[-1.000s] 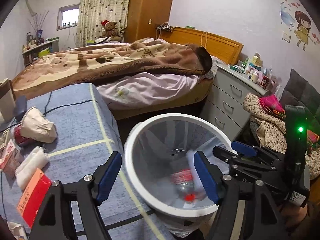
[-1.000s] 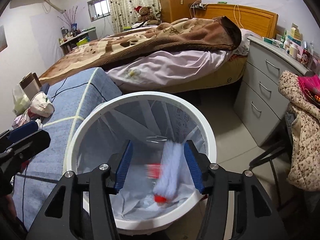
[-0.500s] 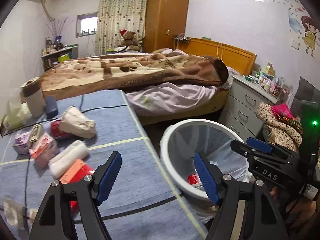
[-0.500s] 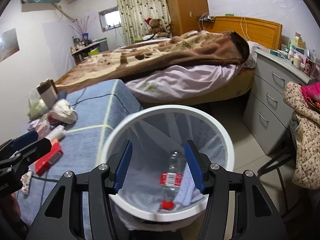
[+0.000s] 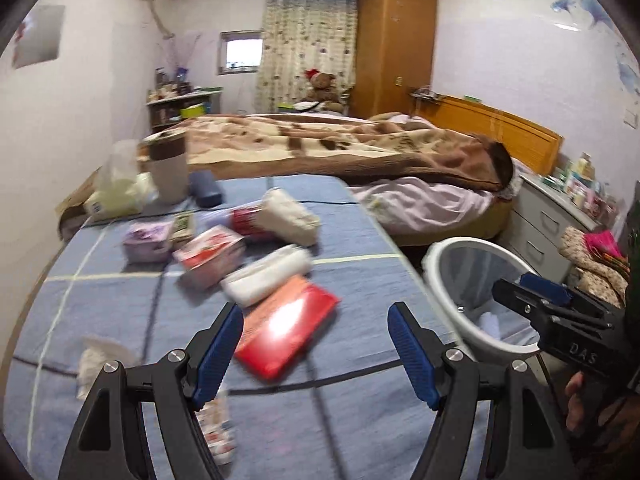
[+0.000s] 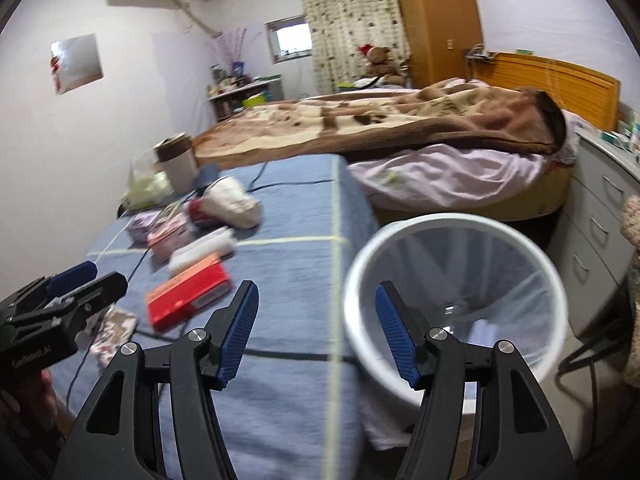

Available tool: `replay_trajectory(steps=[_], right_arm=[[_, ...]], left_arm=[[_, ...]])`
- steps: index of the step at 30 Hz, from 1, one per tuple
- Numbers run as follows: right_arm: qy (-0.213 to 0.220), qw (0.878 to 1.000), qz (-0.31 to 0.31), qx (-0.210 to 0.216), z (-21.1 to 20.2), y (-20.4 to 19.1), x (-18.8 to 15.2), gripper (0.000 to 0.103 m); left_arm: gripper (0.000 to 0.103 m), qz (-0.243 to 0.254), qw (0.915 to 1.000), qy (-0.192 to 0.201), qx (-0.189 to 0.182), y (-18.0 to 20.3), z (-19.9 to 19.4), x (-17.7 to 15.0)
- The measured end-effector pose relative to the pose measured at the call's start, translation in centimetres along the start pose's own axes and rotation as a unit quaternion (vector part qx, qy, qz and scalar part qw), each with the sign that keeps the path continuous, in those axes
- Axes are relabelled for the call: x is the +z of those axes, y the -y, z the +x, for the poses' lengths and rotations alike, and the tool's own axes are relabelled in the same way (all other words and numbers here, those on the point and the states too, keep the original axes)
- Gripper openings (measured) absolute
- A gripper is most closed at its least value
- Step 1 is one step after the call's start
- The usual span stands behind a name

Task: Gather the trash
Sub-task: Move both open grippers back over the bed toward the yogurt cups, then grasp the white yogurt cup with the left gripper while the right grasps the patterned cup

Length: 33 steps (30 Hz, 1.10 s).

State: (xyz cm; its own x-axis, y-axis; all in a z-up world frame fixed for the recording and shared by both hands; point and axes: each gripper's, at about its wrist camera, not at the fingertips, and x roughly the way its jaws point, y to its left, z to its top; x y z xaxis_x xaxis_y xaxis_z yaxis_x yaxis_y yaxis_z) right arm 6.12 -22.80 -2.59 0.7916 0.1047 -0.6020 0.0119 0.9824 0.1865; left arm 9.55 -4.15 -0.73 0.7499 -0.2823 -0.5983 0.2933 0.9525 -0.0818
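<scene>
Beside the white bin (image 5: 444, 276), the red box (image 5: 286, 326) lies on the bench (image 5: 120, 304) before the wide, empty left tool (image 5: 314, 354); its broad glossy faces may slip.

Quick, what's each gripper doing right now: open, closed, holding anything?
Left gripper: jaws open, empty, above the red box.
Right gripper: jaws open, empty, beside the white bin.
</scene>
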Motion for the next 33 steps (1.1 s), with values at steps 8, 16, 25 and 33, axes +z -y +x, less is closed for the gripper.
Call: replay_trajectory(steps=[8,16,25,33], right_arm=[[-0.032,0.998,-0.023,0.055,1.5,-5.0,-1.0,0.062],[-0.067,0.991,-0.046,0.104,3.0,-9.5,-2.6,0.062],[-0.102,0.983,-0.059,0.140,4.9,-13.6,-3.7,0.062],[-0.140,0.974,-0.072,0.163,6.6,-16.1,-4.3,0.062]], left_arm=[[0.074,-0.035,0.9980,0.008,0.052,-6.0,-2.1,-1.0],[0.075,-0.054,0.9944,-0.004,0.091,-11.4,-3.0,-2.5],[0.074,-0.064,0.9929,-0.027,0.096,-15.3,-2.6,-4.4],[0.075,-0.076,0.9926,-0.048,0.081,-17.5,-1.3,-5.2]])
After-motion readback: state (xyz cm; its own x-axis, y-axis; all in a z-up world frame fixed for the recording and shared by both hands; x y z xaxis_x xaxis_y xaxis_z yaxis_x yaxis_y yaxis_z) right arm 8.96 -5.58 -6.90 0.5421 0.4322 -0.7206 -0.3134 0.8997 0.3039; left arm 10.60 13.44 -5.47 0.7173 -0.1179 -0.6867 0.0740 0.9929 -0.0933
